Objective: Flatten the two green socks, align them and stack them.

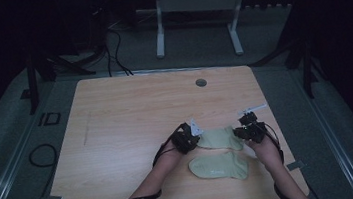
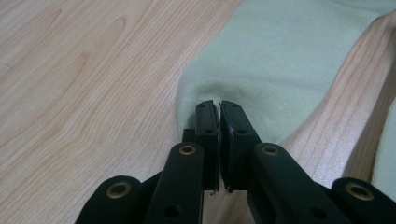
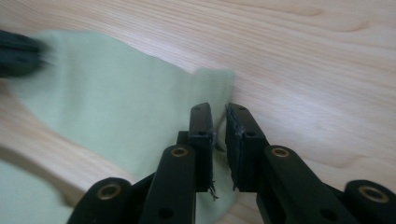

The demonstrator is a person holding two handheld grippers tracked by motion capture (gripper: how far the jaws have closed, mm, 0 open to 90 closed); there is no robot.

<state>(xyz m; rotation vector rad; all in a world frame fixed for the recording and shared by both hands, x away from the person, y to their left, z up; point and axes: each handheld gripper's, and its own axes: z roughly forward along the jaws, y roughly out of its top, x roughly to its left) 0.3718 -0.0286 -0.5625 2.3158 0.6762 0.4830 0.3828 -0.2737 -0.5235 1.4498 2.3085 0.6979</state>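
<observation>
Two pale green socks lie near the front right of the wooden table [image 1: 131, 114]. My left gripper [image 1: 195, 141] [image 2: 219, 105] is shut on the left end of the far sock [image 1: 219, 138] [image 2: 280, 56], and the fabric puckers at its tips. My right gripper [image 1: 242, 133] [image 3: 219, 109] is closed to a narrow gap on that sock's [image 3: 107, 93] right edge. The sock stretches between both grippers and throws a shadow on the wood. The near sock [image 1: 220, 167] [image 3: 18, 196] lies flat just in front. The left gripper [image 3: 16, 53] blurs at the top left of the right gripper view.
A round grey grommet [image 1: 201, 82] sits near the table's far edge. Black cables [image 1: 42, 155] loop on the floor at the left. A white desk frame [image 1: 159, 31] stands behind the table. The wood to the left and far side is bare.
</observation>
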